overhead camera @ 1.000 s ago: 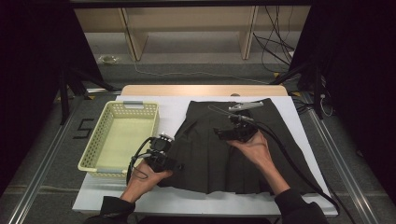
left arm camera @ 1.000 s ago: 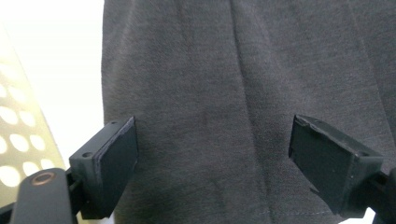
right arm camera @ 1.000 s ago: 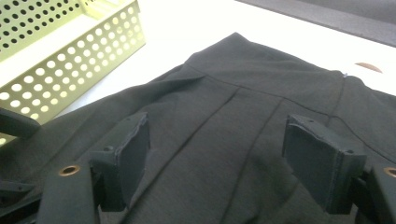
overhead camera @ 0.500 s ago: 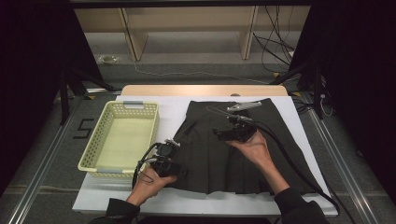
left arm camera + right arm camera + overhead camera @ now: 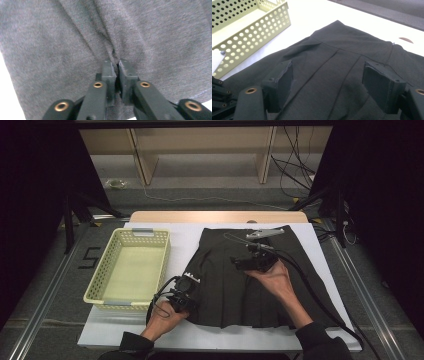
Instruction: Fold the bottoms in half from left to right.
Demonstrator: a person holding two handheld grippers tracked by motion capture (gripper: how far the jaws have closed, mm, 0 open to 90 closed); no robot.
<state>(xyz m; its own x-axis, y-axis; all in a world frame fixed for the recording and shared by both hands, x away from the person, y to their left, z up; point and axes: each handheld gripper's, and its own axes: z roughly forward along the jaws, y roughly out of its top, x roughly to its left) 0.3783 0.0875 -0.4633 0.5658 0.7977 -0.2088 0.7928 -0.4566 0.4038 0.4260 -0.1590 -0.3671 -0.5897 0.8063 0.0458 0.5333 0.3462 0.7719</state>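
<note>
Pinching a fold of the dark pleated skirt (image 5: 130, 32), the left gripper (image 5: 115, 65) has just been closing, and its jaws now meet on the cloth near the skirt's lower left edge. In the high view the left gripper (image 5: 184, 296) sits at that corner, just beside the yellow basket (image 5: 100, 285). The right gripper (image 5: 328, 82) hovers with jaws wide apart over the skirt's middle, nothing pressed between its pads. The skirt (image 5: 250, 280) lies spread flat on the white bench (image 5: 185, 235), waistband at the far side, hem toward the person.
</note>
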